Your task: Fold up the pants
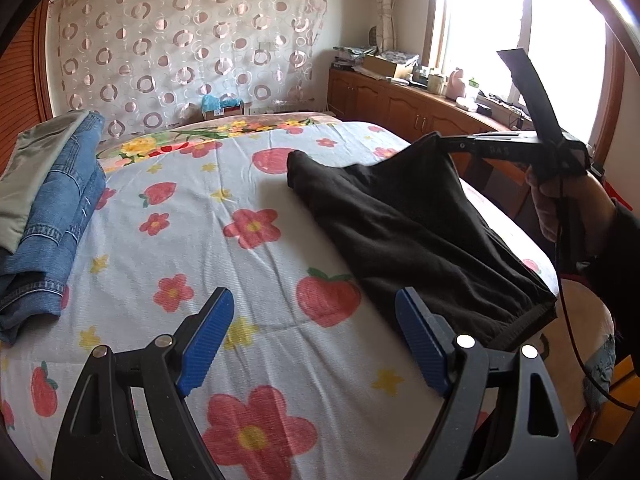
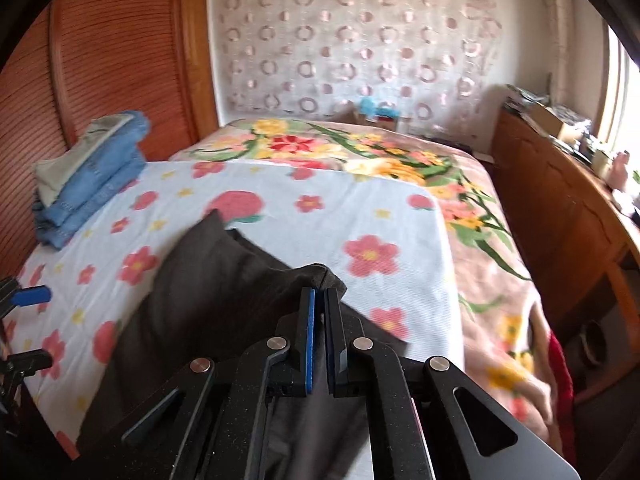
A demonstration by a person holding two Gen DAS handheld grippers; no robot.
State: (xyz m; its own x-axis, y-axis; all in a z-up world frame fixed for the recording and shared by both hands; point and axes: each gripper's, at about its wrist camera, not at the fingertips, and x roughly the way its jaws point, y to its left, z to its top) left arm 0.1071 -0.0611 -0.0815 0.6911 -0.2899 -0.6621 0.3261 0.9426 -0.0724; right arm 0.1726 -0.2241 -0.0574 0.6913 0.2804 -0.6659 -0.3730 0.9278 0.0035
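Daylight from a blown-out window (image 1: 500,28) washes over a bedroom where a bed fills most of both views, spread with a white sheet (image 1: 256,264) printed with red flowers and strawberries. Beyond it lies a pinkish floral blanket (image 2: 472,216). A sheer curtain (image 1: 180,40) patterned with rings covers the far wall. Nothing can be made out through the window glare, and the clutter on the wooden cabinet (image 1: 400,100) beneath it is too small to identify.

A pair of black pants (image 1: 400,216) lies across the right part of the sheet, one end resting on the bed and one corner lifted off it. The right gripper (image 2: 319,300) has its blue-padded jaws closed on that raised fold of black cloth; in the right wrist view the gripper body hides much of the garment below it, and this view is slightly blurred. From the left wrist view the same tool shows as a dark bar meeting the cloth's peak, held by a hand (image 1: 560,200) whose dark sleeve is cut off by the frame edge.

The left gripper (image 1: 316,336) hovers over the sheet with jaws spread wide and nothing between them, its right finger (image 1: 420,344) just beside the pants' hem.

At the far left, folded blue jeans (image 1: 60,220) sit stacked with a pale grey-green garment (image 1: 32,176) on top, both partly cropped.
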